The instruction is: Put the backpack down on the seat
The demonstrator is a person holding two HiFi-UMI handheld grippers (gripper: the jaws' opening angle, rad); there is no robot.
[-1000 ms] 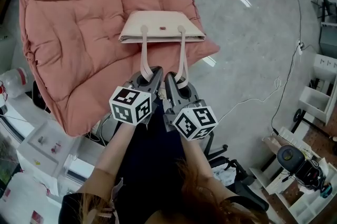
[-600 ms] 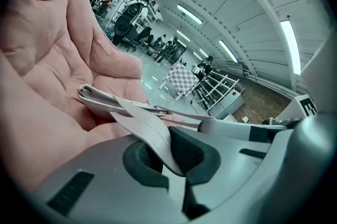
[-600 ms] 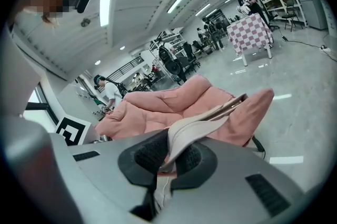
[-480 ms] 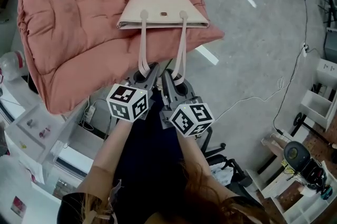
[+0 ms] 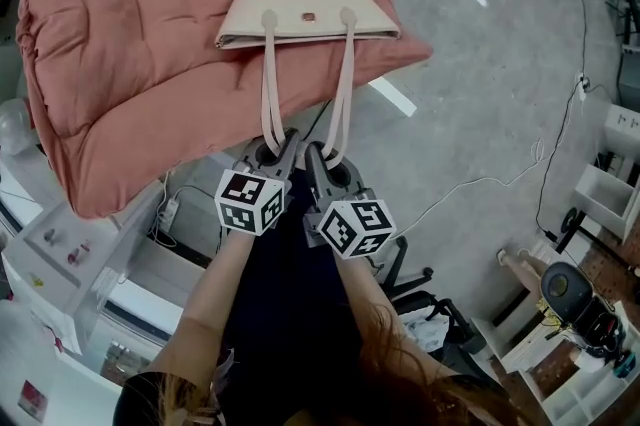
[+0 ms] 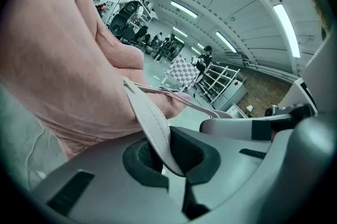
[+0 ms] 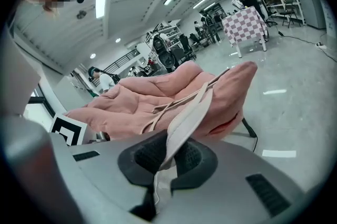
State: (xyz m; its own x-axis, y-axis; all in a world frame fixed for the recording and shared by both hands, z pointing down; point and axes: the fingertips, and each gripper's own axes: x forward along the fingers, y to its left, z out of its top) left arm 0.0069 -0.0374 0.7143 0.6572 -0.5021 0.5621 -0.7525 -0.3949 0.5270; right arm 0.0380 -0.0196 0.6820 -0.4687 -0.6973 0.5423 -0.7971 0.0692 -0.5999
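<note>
The bag (image 5: 308, 12) is a flat cream tote with two long straps, over the front right corner of the pink cushioned seat (image 5: 130, 44). I cannot tell whether it rests on the cushion. My left gripper (image 5: 283, 146) is shut on the left strap (image 5: 268, 79), and my right gripper (image 5: 318, 154) is shut on the right strap (image 5: 343, 79). Both straps run straight and taut up to the bag. In the left gripper view the strap (image 6: 152, 123) is pinched in the left gripper (image 6: 167, 157), beside the cushion (image 6: 63, 70). In the right gripper view the strap (image 7: 184, 123) is clamped in the right gripper (image 7: 167, 157).
The grey floor (image 5: 480, 94) lies to the right, with a thin white cable (image 5: 470, 184) across it. White storage boxes (image 5: 70, 264) stand at the left, below the seat's edge. Shelving (image 5: 610, 194) and a black device (image 5: 570, 289) are at the right. A black chair base (image 5: 420, 304) is near the person's legs.
Both grippers have carried the bag forward and down towards the seat. The bag now sits further over the cushion's front corner, and the grips on the straps are unchanged.
</note>
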